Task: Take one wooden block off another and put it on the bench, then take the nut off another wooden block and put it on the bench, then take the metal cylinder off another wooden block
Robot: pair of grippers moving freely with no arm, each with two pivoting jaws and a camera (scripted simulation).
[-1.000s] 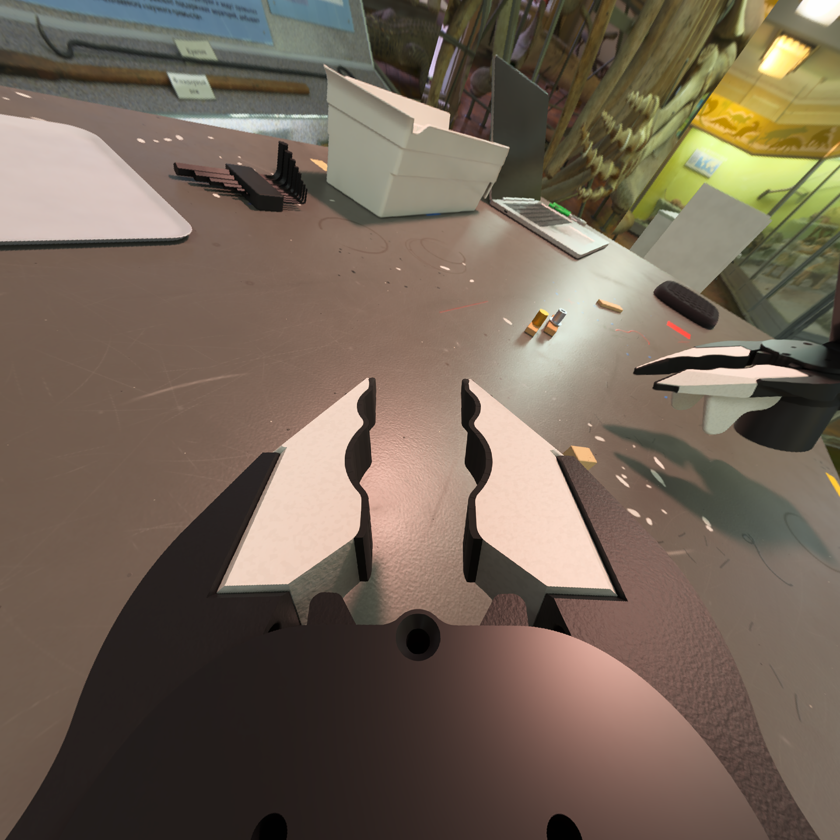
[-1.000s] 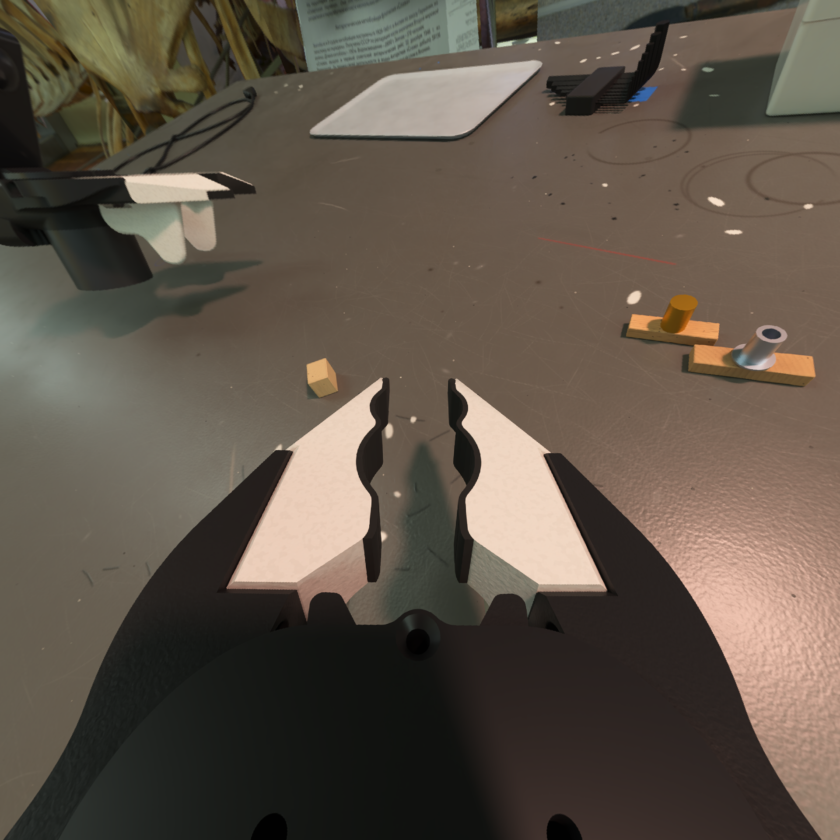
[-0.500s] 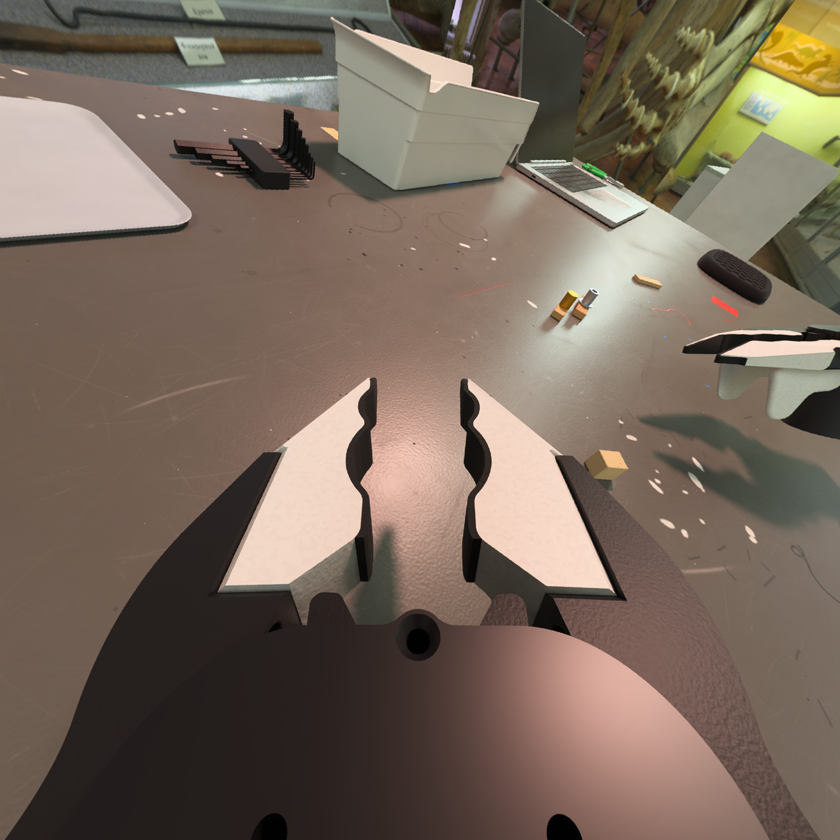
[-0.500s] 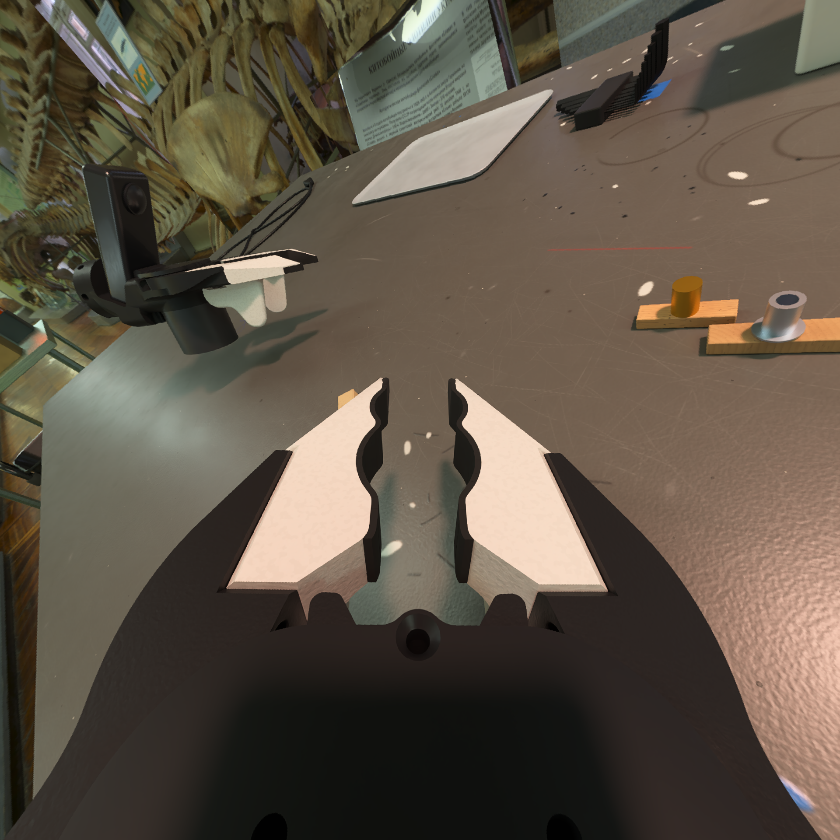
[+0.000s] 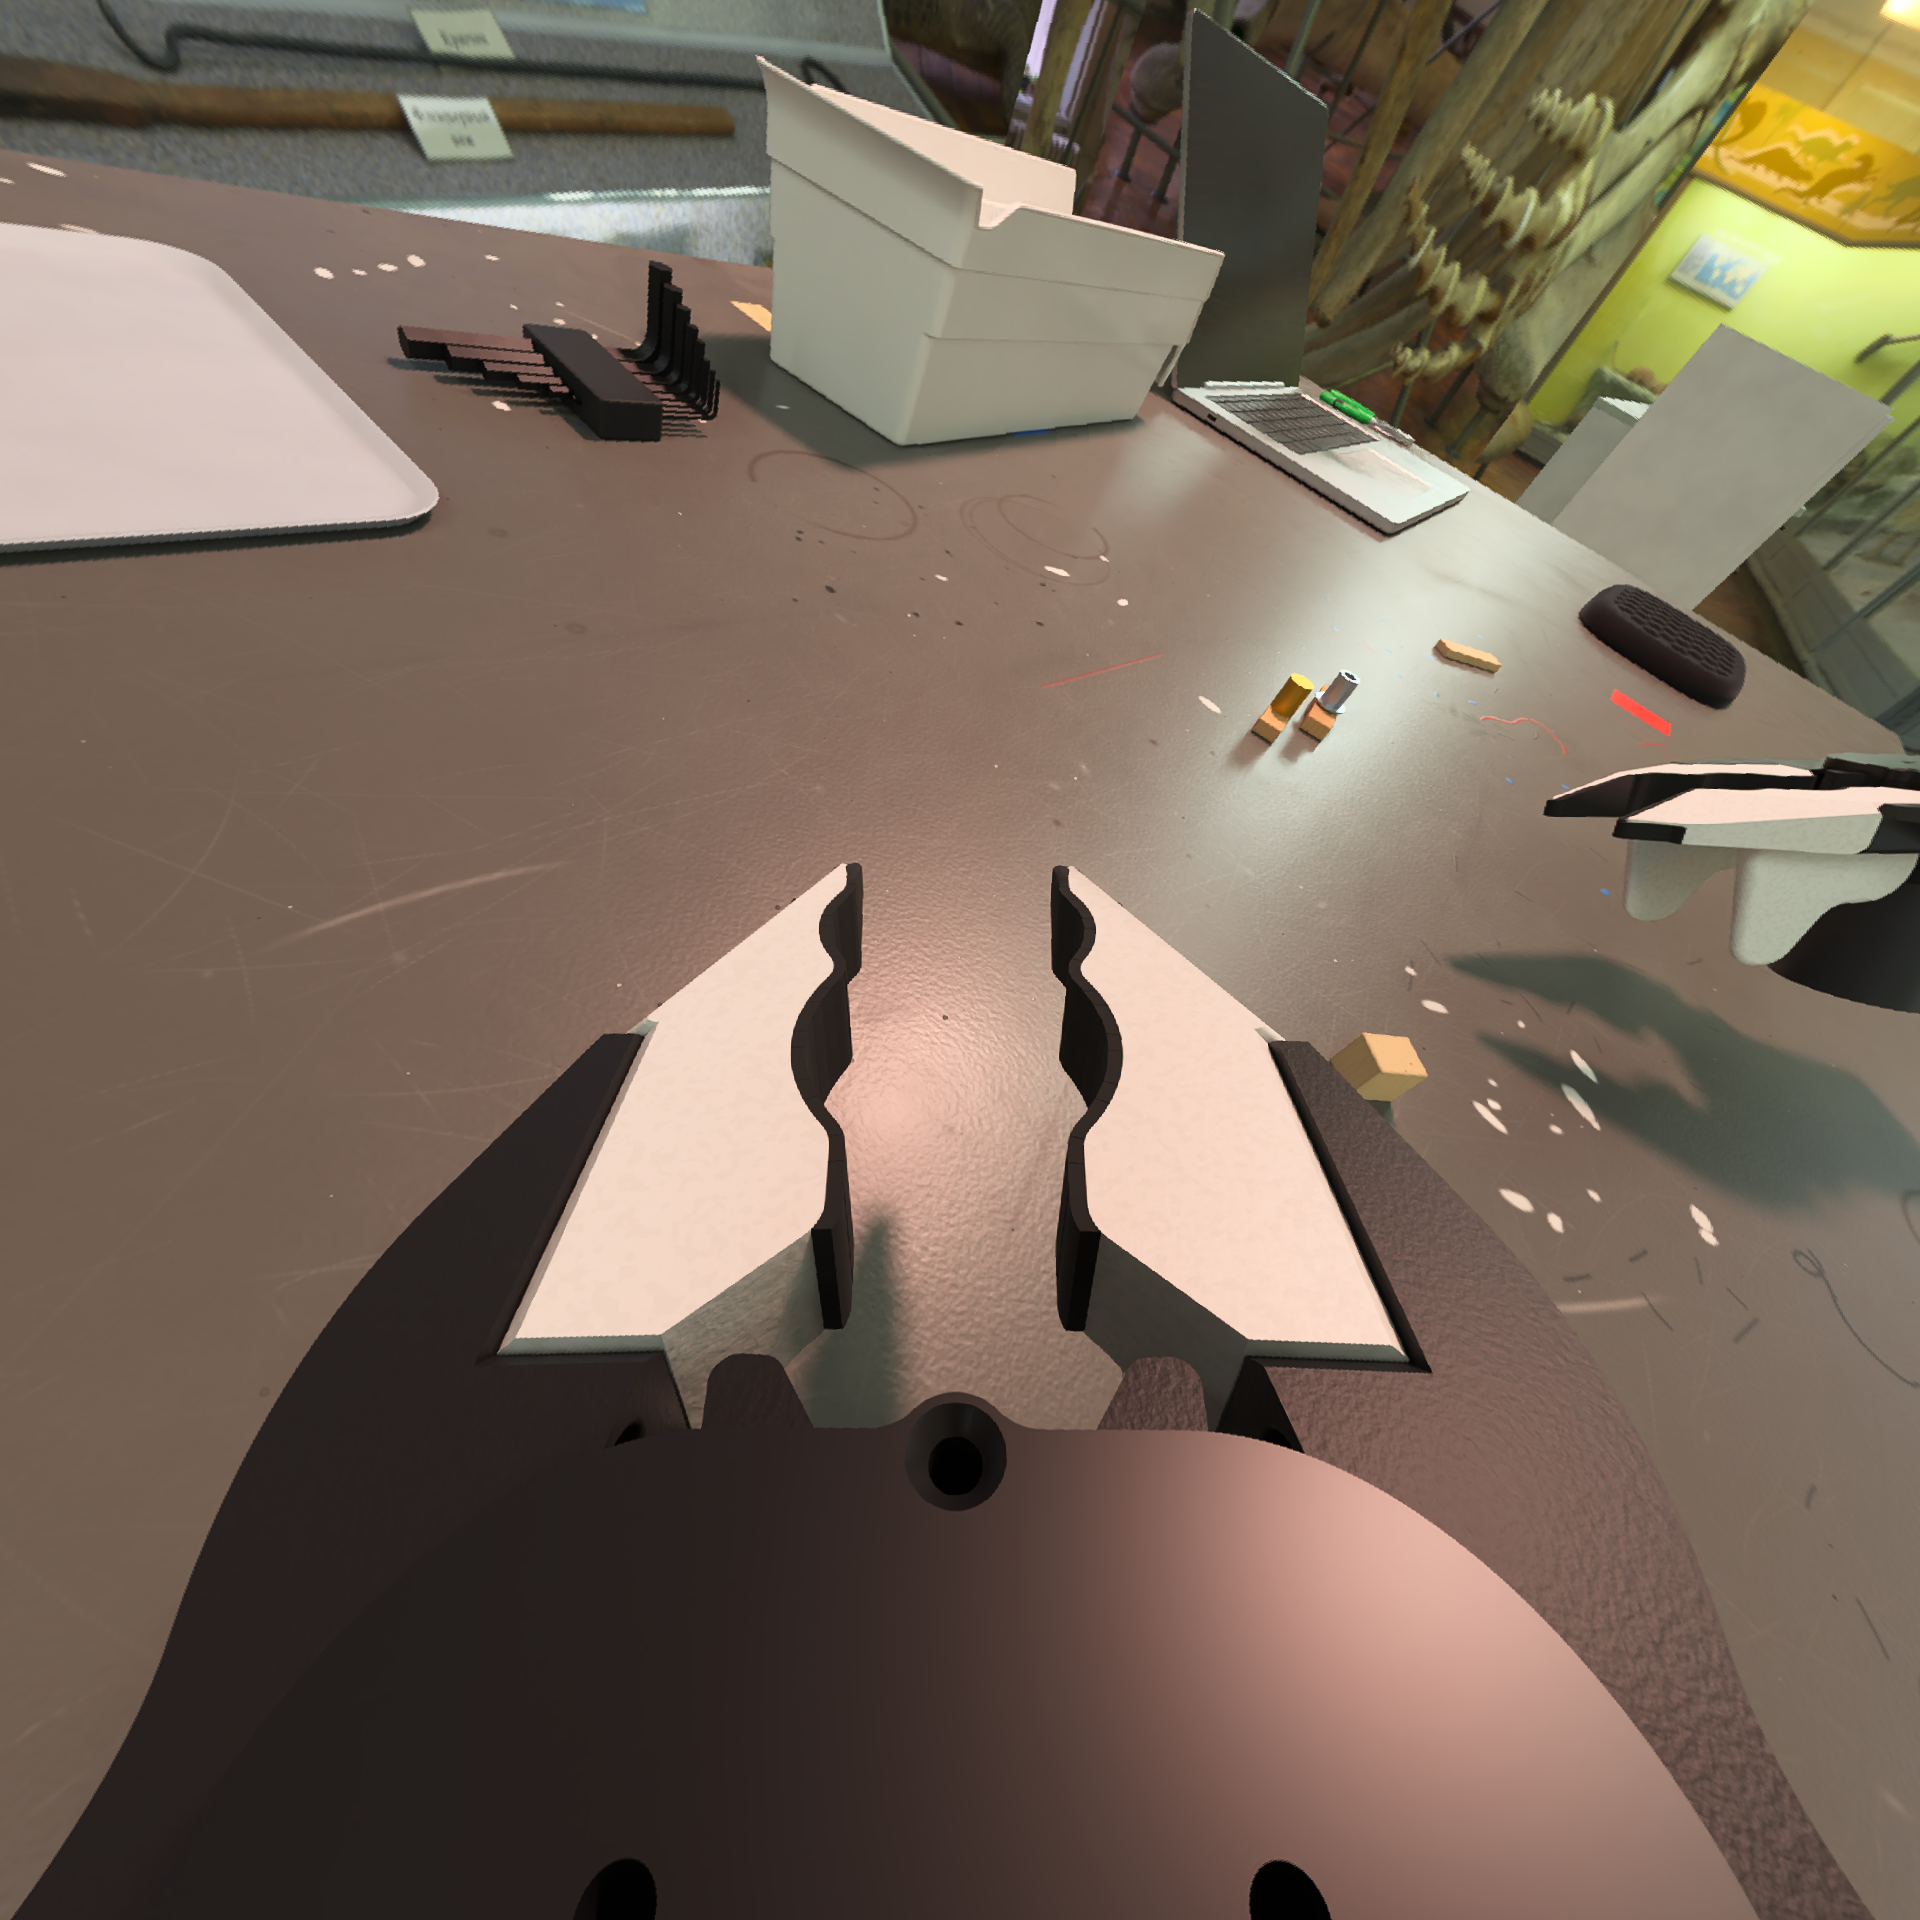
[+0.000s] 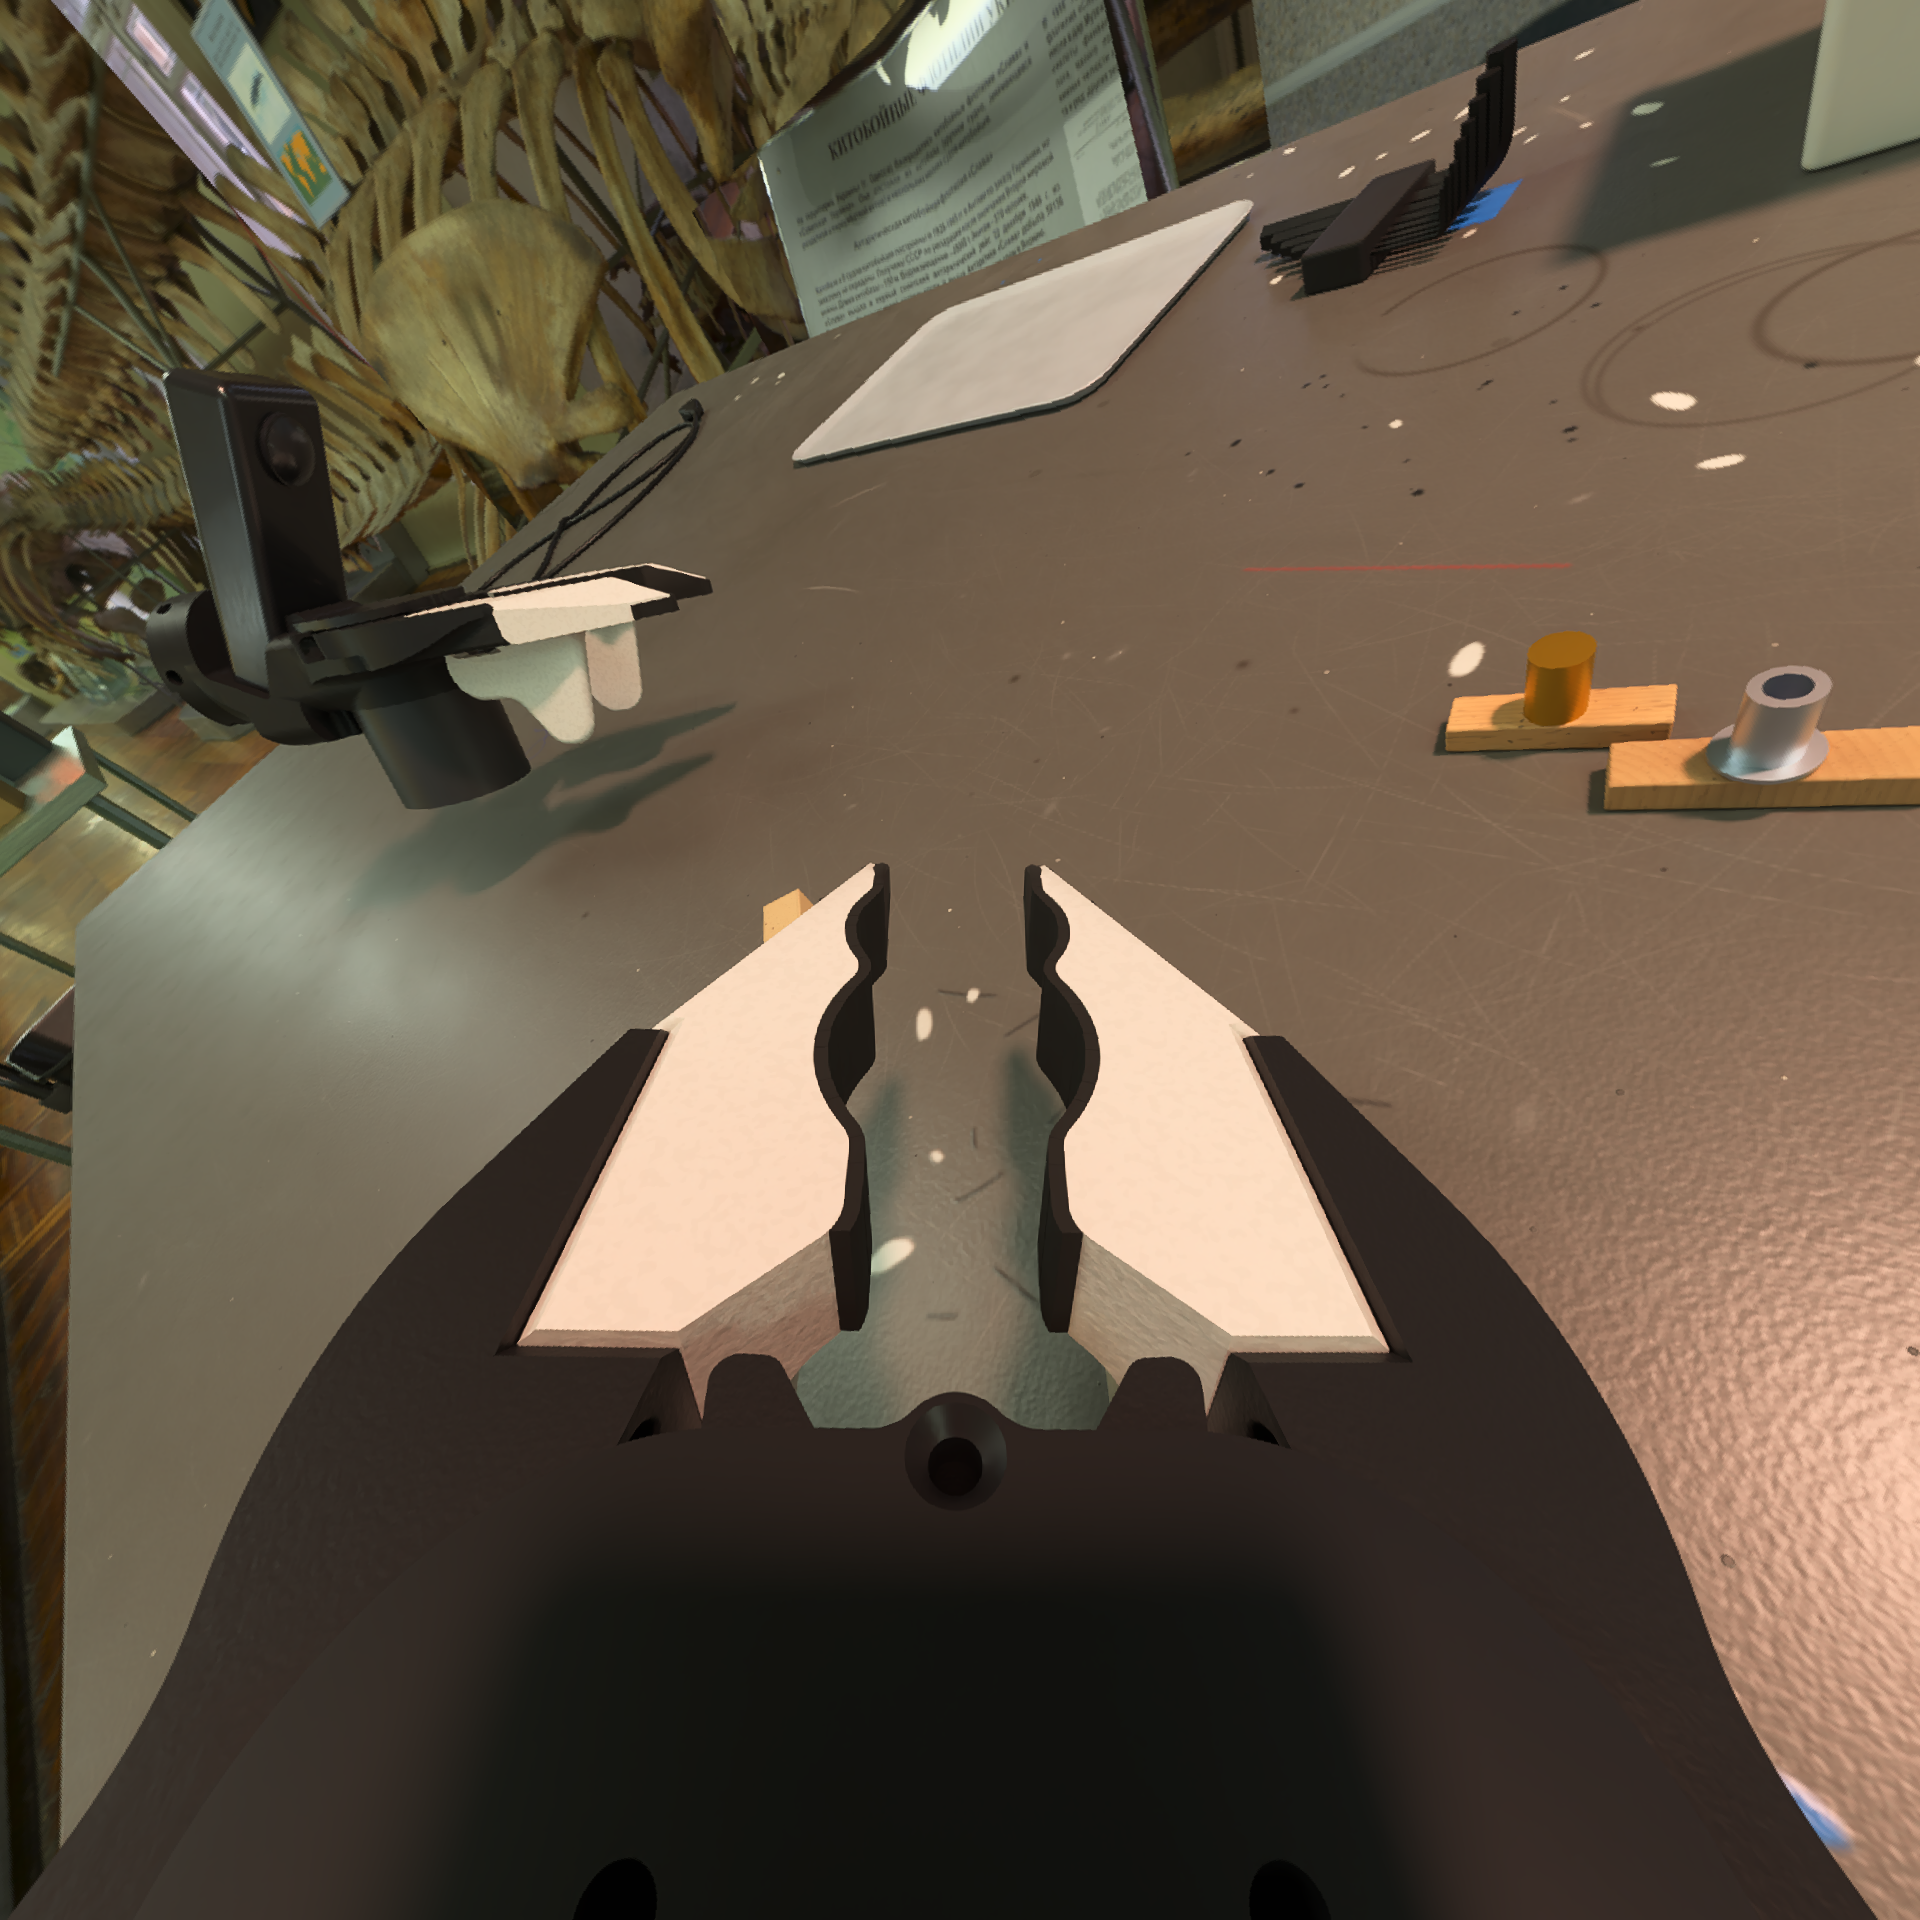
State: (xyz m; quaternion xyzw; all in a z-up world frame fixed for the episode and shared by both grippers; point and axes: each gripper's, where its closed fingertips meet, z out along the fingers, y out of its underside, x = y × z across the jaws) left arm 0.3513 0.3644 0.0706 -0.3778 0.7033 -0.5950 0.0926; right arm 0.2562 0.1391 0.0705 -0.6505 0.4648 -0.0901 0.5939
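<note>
A museum hall is surrounding the scratched bench (image 6: 1143, 727): skeleton bones (image 6: 488, 301), a display placard (image 6: 935, 177).

There were two grippers, four wooden blocks (three flat slabs (image 5: 1467, 656) and one small cube (image 5: 1380, 1065)), one brass nut (image 6: 1557, 675), one metal cylinder (image 6: 1777, 719), one white bin (image 5: 977, 281), one laptop (image 5: 1320, 436), one hex-key set (image 5: 582, 364) and one white mat (image 5: 177, 395).

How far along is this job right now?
Done: small wooden cube lies alone on the grey bench. In hand: nothing; left gripper and right gripper open, empty. Left: orange nut and silver metal cylinder each sit on wooden slats.
</note>
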